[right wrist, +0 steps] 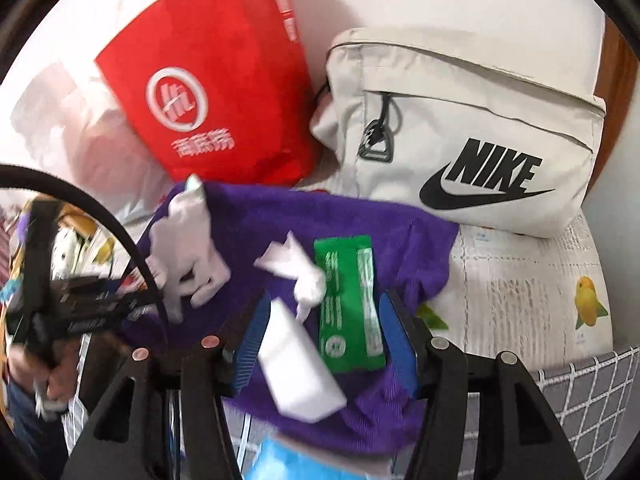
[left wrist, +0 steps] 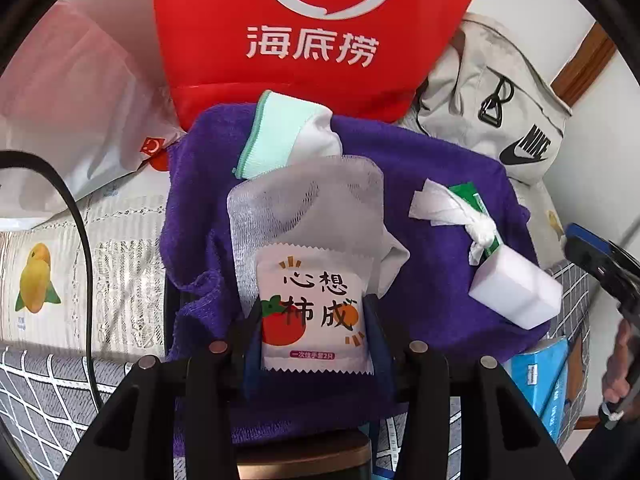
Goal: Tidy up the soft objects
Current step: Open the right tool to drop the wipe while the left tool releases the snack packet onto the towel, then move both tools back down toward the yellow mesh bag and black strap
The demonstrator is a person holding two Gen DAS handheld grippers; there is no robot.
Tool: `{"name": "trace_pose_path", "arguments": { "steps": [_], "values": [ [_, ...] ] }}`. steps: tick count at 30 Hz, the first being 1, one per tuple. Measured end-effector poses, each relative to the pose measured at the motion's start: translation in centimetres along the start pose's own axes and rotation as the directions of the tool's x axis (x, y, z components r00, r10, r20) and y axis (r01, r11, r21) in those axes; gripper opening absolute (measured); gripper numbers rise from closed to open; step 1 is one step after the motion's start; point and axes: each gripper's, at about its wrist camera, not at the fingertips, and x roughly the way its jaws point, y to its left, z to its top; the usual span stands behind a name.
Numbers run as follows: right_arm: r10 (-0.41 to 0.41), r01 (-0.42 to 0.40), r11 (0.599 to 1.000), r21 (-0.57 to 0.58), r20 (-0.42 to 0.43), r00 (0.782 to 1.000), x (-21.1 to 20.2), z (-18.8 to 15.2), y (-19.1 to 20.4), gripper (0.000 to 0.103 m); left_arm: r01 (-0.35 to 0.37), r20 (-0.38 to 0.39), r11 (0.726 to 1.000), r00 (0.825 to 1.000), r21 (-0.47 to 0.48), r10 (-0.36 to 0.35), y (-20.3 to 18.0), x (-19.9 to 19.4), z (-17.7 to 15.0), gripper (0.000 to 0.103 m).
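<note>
Gripping the glove sachet [left wrist: 314, 316], the left gripper [left wrist: 312, 334] pinches its flat sides; light, crinkly, slippery, so hold mid-body; right gripper [right wrist: 320, 344] stands released over the purple towel [right wrist: 280, 216].

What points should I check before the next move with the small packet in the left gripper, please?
1. Left gripper has the white packet between its fingers: ok.
2. Firm grip on the packet: cannot tell.
3. Right gripper free: ok, its jaws stand apart above the white sponge block and green packet, no pad visibly pressing either.
4. Purple towel lies flat under the items: not ok, it is rumpled.
5. Landing spot on the towel: not ok, white mesh cloth lies just beyond the packet.
6. Grippers apart from each other: ok.
</note>
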Motion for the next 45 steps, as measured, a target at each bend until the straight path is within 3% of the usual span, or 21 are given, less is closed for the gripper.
{"name": "trace_pose_path", "arguments": {
  "steps": [3,5,6,13,18,29,35,38,45],
  "values": [
    [-0.015,0.015,1.0,-0.006,0.003,1.0,-1.3,-0.8,0.0,0.056,-0.014,-0.007,1.0,1.0,0.003,0.014,-0.2,0.3,0.1,0.047],
    [-0.007,0.007,1.0,-0.012,0.007,1.0,-2.1,-1.4,0.3,0.056,0.002,-0.006,1.0,1.0,-0.003,-0.002,-0.1,0.4,0.1,0.06],
    [-0.008,0.009,1.0,-0.016,0.014,1.0,-2.7,-1.8,0.4,0.056,0.005,-0.001,1.0,1.0,-0.007,-0.005,-0.1,0.3,0.1,0.061],
    [-0.038,0.039,0.999,-0.015,0.039,0.998,-4.9,-4.5,0.1,0.057,0.007,-0.007,0.999,1.0,-0.039,-0.008,0.5,-0.7,-0.4,0.067],
    [-0.001,-0.001,1.0,0.029,0.04,0.999,-6.7,-7.0,0.4,0.057,0.02,0.003,0.999,1.0,-0.039,-0.019,0.6,-3.0,-1.9,0.067],
    [0.056,-0.058,0.998,0.037,0.068,0.996,-11.8,-12.6,3.5,0.057,-0.003,0.018,1.0,1.0,-0.01,0.003,-0.8,-9.0,-8.3,0.067],
    [0.09,-0.092,0.995,0.032,0.074,0.993,-13.9,-17.8,5.6,0.062,0.007,0.059,1.0,0.998,0.011,-0.008,-1.6,-12.0,-12.9,0.067],
    [0.092,-0.094,0.995,0.038,0.056,0.994,-13.8,-20.6,6.7,0.072,0.01,0.08,1.0,0.997,0.012,-0.011,-1.8,-13.0,-15.2,0.067],
    [0.091,-0.091,0.995,0.03,-0.001,0.996,-10.3,-25.7,9.9,0.072,0.025,0.064,1.0,0.998,-0.011,-0.024,-1.4,-12.6,-19.5,0.067]
  ]
}}
